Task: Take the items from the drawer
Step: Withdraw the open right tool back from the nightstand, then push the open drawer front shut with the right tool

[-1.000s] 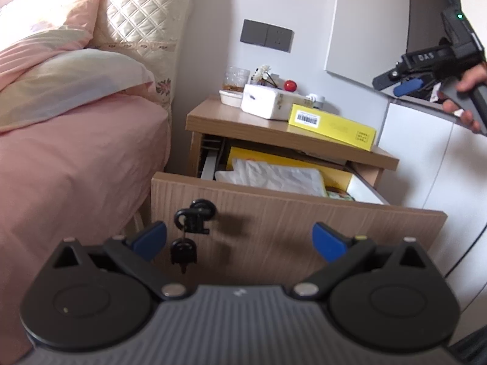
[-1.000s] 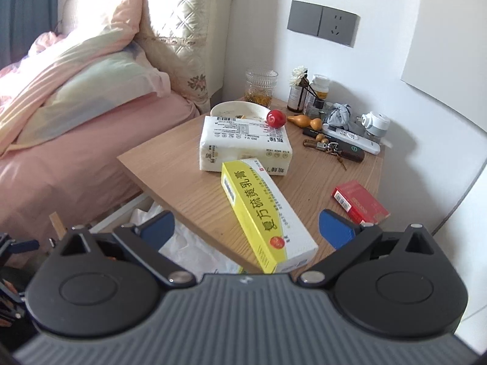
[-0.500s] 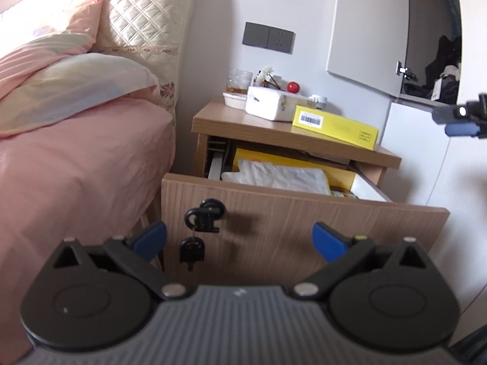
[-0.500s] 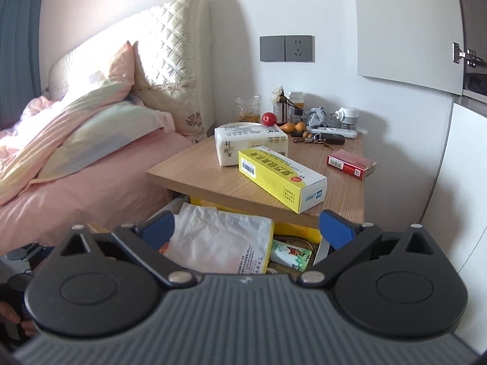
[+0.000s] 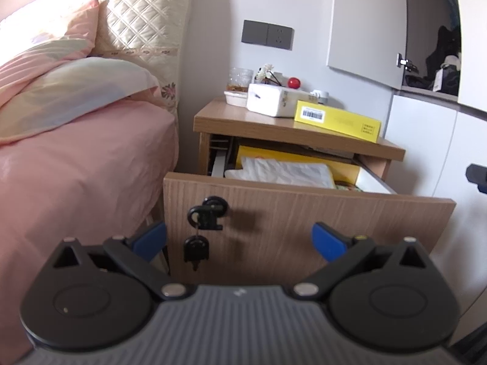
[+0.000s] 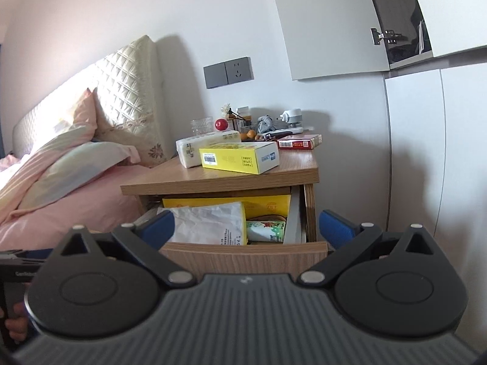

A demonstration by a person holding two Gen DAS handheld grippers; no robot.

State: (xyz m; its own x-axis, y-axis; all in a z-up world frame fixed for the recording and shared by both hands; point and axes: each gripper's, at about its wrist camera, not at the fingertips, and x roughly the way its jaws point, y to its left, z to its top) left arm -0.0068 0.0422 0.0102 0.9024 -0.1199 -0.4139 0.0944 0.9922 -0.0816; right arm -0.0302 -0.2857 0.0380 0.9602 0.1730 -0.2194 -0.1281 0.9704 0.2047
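Note:
The wooden nightstand drawer [image 5: 304,213] stands pulled open, keys [image 5: 197,234] hanging from its lock. Inside lie a white paper bag [image 5: 283,172] [image 6: 210,222], a yellow flat box [image 6: 261,205] under it and a small green patterned packet [image 6: 266,231]. A yellow medicine box [image 5: 338,120] [image 6: 240,158] lies on the nightstand top. My left gripper [image 5: 240,238] is open and empty, in front of the drawer front. My right gripper [image 6: 246,228] is open and empty, facing the drawer from low in front.
The nightstand top [image 6: 219,179] also holds a white tissue pack [image 6: 207,147], a red box [image 6: 299,143], a glass, a red ball and small bottles. The pink bed [image 5: 76,167] lies left. White cabinets [image 6: 426,152] stand right.
Both grippers have pulled back and lower from the nightstand. The right gripper dropped from above the top to drawer level. The drawer and its contents have not moved.

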